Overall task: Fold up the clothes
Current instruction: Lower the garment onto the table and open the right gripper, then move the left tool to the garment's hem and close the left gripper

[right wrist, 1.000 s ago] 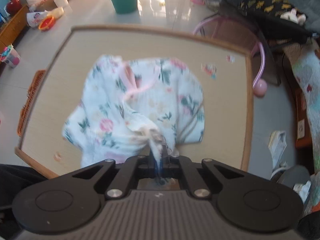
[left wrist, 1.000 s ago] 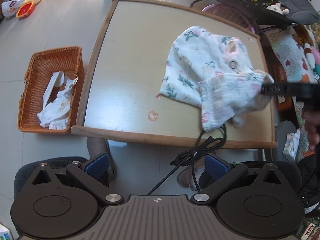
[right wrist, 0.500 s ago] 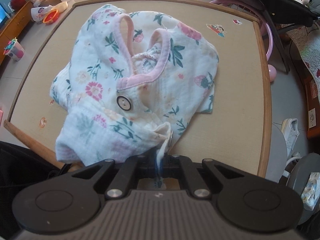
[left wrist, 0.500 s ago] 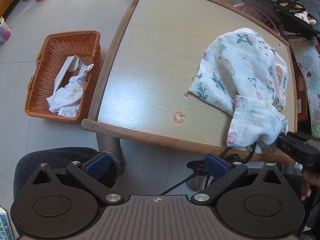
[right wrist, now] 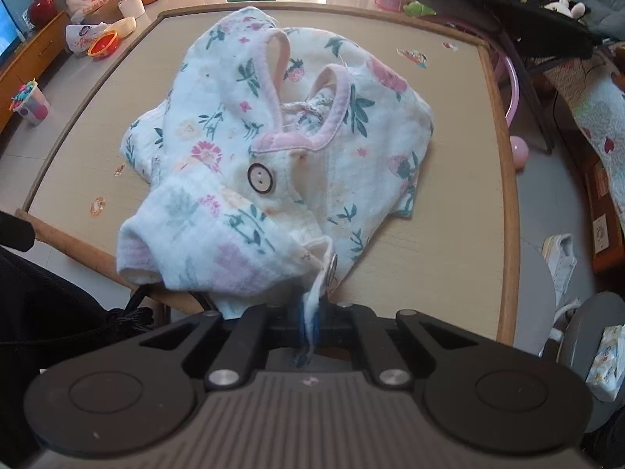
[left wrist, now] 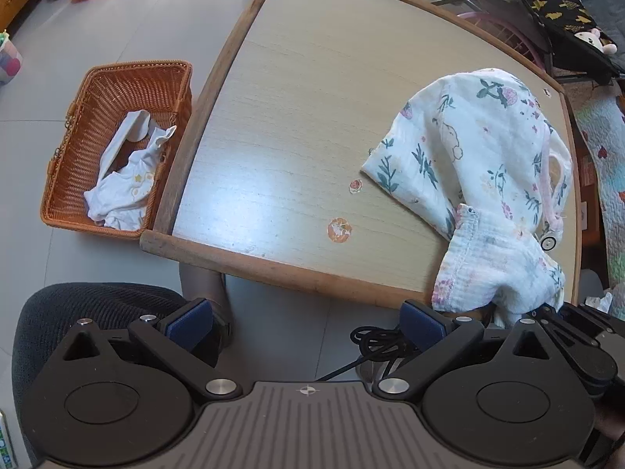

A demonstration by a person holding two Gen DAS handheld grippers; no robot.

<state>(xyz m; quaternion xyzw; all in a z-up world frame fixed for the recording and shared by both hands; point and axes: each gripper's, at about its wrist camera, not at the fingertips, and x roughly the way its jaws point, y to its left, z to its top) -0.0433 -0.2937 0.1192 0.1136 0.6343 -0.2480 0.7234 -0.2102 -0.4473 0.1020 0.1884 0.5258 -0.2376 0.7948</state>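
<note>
Right gripper (right wrist: 310, 324) points steeply down, jaws opening yet pinching the white floral cotton garment (right wrist: 273, 164).
Left gripper (left wrist: 306, 322) hangs with jaws apart; only its view shows the orange wicker basket (left wrist: 78, 133) left of the wooden table (left wrist: 312, 117).

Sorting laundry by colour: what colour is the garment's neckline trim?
Pink trim on the floral garment; clearest in the right wrist view.

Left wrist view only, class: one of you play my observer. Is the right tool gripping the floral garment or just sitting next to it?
Observer: Gripping. In the right wrist view the right tool is shut on a white edge of the floral garment.
Operator: Which part is pinched?
Observer: An edge right beside a metal snap, over the near side of the table.
Operator: Is the neckline showing?
Observer: Yes, the pink-trimmed neckline faces up, with a pale cord lying inside the opening.
</note>
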